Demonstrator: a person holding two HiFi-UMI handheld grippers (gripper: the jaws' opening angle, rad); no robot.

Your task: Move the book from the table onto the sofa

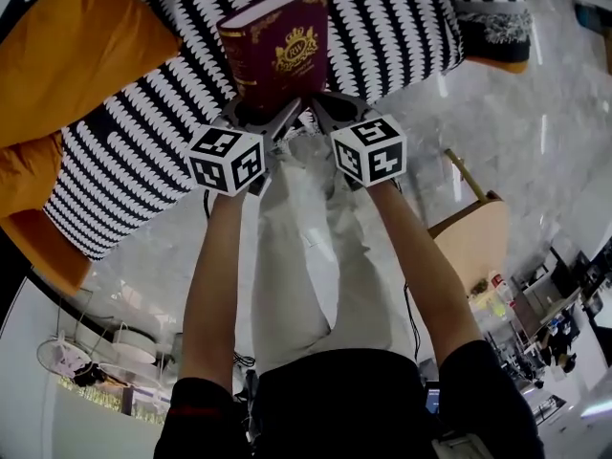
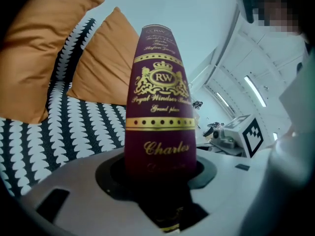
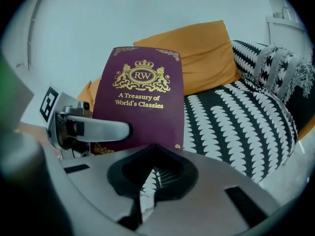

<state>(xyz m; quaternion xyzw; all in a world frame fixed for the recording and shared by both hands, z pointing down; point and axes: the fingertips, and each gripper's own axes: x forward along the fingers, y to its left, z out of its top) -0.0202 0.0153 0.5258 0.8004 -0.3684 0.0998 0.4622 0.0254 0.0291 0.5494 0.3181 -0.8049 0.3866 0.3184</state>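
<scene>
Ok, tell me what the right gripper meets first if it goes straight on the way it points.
Probably the book, held in the left gripper: its lower corner sits just past the closed tips of the right gripper. Depth is unclear; if it misses, the black-and-white sofa seat comes next.

Left claw view: the book (image 2: 160,102) loses its lower end in shadow between the jaws, and the print under "Charles" is unreadable.

Right claw view: the left claw (image 3: 118,131) covers the book's lower left corner. Whether the right claw (image 3: 154,149) touches the book cannot be told.

Head view: the sofa (image 1: 402,27) is cut off by the top edge.
</scene>
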